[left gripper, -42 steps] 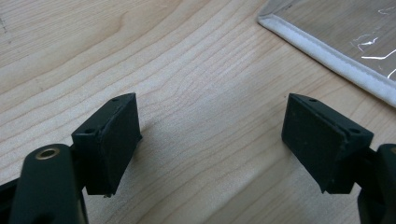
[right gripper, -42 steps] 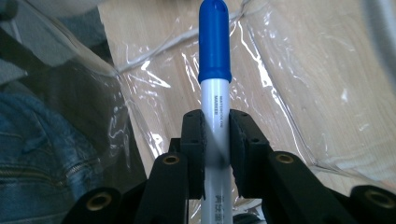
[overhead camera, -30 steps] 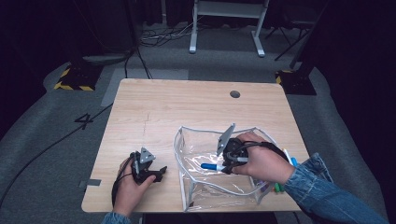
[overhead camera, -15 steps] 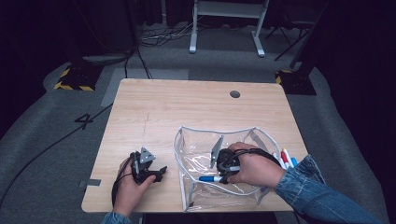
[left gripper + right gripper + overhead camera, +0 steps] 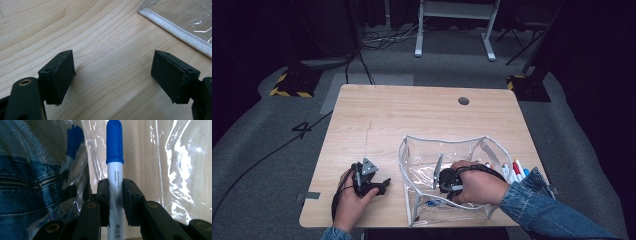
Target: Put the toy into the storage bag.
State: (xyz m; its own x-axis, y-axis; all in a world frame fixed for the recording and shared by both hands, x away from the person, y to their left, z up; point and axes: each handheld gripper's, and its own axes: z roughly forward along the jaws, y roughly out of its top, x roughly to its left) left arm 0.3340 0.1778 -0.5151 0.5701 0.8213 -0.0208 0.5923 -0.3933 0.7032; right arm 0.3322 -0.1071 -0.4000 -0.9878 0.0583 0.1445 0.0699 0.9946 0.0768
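A white marker with a blue cap (image 5: 115,145) stands between the pads of my right gripper (image 5: 115,192), which is shut on its barrel. In the high view the right gripper (image 5: 443,187) reaches down inside a clear plastic pouch (image 5: 437,140) with a white zip rim, and the marker's blue end (image 5: 430,203) shows near the pouch floor. My left gripper (image 5: 382,185) rests on the wooden table (image 5: 387,120) left of the pouch. Its jaws stand open over bare wood (image 5: 112,72), with the pouch's white edge (image 5: 175,28) off to the upper right.
Several more markers (image 5: 514,169) lie on the table just right of the pouch, beside the denim sleeve (image 5: 542,205). A round cable hole (image 5: 463,101) sits near the table's far edge. Cables trail over the floor behind the table.
The right hand has sunk deeper into the pouch and come toward the near edge, carrying the marker with it. The left hand has stayed where it was.
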